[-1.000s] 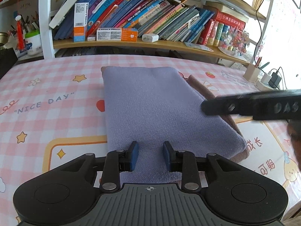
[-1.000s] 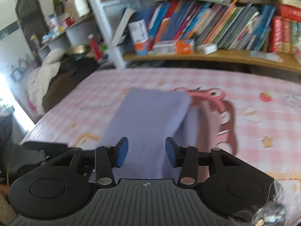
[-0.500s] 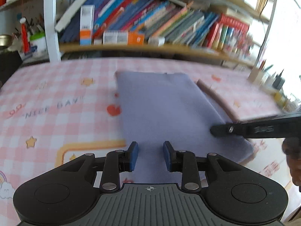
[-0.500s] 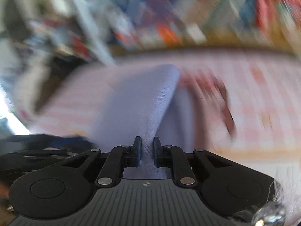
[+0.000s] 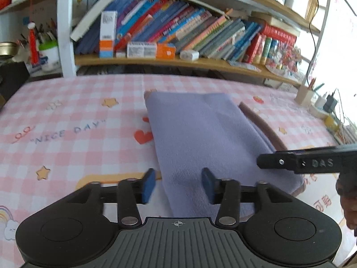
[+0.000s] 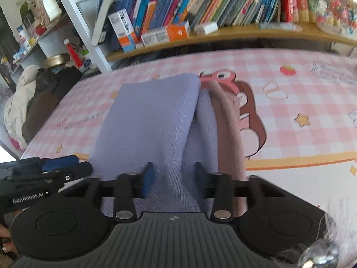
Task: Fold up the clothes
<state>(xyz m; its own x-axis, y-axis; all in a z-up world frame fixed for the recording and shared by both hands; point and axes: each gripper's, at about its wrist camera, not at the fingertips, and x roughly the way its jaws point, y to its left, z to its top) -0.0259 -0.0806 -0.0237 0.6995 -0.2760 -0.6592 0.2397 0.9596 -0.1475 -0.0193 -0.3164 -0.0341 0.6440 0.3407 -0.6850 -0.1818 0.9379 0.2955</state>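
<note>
- My left gripper and right gripper are opening, cloth between the jaws, not pinched.
- Cloth lies at 12 o'clock on the table.
- I fear the fold springs open if pads drag it.

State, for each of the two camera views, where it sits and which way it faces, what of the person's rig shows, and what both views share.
Left wrist: rides the left gripper, jaws opening, facing the bookshelf; the right gripper enters at right.
Right wrist: rides the right gripper, jaws opening, facing likewise; the left gripper shows at left.
Shared: folded lilac garment, pink checked tablecloth.
</note>
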